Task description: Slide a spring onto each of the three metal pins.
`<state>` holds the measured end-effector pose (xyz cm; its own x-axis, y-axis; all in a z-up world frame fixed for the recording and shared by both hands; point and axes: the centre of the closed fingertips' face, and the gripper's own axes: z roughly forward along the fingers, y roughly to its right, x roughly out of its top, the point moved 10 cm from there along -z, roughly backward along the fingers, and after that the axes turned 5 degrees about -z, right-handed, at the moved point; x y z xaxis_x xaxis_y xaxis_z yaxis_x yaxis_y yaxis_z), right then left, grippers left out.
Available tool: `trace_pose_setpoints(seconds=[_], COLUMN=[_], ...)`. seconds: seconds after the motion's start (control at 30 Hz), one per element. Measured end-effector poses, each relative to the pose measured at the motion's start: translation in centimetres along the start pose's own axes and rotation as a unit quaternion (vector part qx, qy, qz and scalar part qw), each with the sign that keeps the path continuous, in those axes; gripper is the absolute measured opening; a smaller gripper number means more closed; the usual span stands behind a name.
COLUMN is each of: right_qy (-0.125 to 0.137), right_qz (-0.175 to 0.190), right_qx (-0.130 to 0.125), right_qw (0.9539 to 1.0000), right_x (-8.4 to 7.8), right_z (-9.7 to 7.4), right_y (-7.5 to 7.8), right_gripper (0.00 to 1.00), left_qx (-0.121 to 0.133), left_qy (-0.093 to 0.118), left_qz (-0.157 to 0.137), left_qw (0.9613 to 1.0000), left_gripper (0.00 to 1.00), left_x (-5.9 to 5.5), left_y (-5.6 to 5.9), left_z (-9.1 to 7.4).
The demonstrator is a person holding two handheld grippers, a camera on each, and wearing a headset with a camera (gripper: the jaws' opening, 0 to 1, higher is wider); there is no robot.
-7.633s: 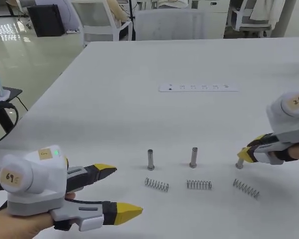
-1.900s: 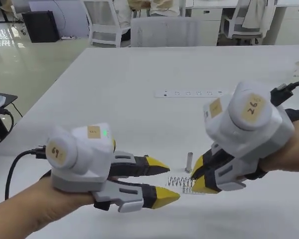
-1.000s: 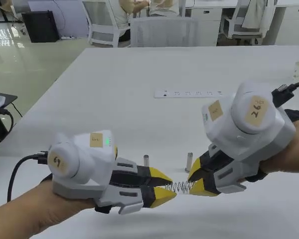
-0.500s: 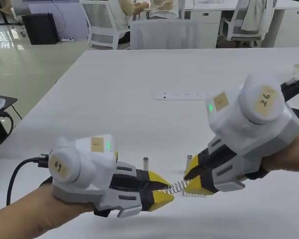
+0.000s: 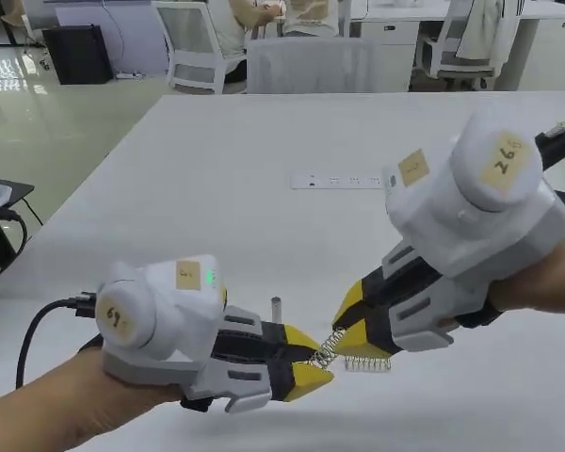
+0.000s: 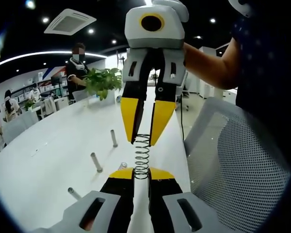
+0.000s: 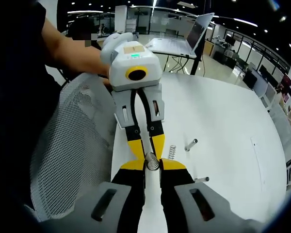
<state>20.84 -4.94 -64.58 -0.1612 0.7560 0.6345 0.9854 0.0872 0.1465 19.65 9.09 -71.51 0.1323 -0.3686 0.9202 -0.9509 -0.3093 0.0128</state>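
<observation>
Above table (image 5: pixel 264 207), slim coiled spring (image 5: pixel 326 347), clamped by left gripper (image 5: pixel 320 363), right gripper (image 5: pixel 341 337) fingers (image 5: pixel 358 306).

spring (image 5: pixel 326 347) lifted off the table (image 5: pixel 217 188), now held between left tongs (image 5: pixel 315 363) and right tongs (image 5: pixel 341 331), right end raised

The left gripper (image 5: pixel 313 365) is white with black jaws, yellow tips, a "69" sticker (image 5: pixel 121 318) and a black cable (image 5: pixel 36 322). The right gripper (image 5: pixel 347 326) matches it and is numbered "26".

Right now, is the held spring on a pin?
No, left tongs and right tongs hold the spring by its ends, away from the pins.
</observation>
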Motion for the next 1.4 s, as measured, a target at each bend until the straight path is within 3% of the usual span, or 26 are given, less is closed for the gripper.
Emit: trace_pose_setpoints(seconds=[0.27, 1.03, 1.4], right_qy=[-0.002, -0.015, -0.023], right_qz=[0.004, 0.007, 0.005], right_qx=[0.007, 0.026, 0.029], right_qw=[1.0000, 0.9995, 0.9993], right_x=[0.0, -0.4, -0.3], right_z=[0.2, 1.4, 1.5], right_y=[0.1, -0.1, 0.0], right_gripper=[0.09, 0.09, 0.09], left_qx=[-0.002, -0.012, -0.013], left_qy=[-0.002, 0.018, 0.022], left_qz=[0.004, 0.002, -0.015], left_qw=[1.0000, 0.9998, 0.9996], left_gripper=[0.02, 0.02, 0.03], left_x=[-0.1, 0.8, 0.7], left_y=[0.0, 0.5, 0.4], left_z=[0.0, 0.1, 0.2])
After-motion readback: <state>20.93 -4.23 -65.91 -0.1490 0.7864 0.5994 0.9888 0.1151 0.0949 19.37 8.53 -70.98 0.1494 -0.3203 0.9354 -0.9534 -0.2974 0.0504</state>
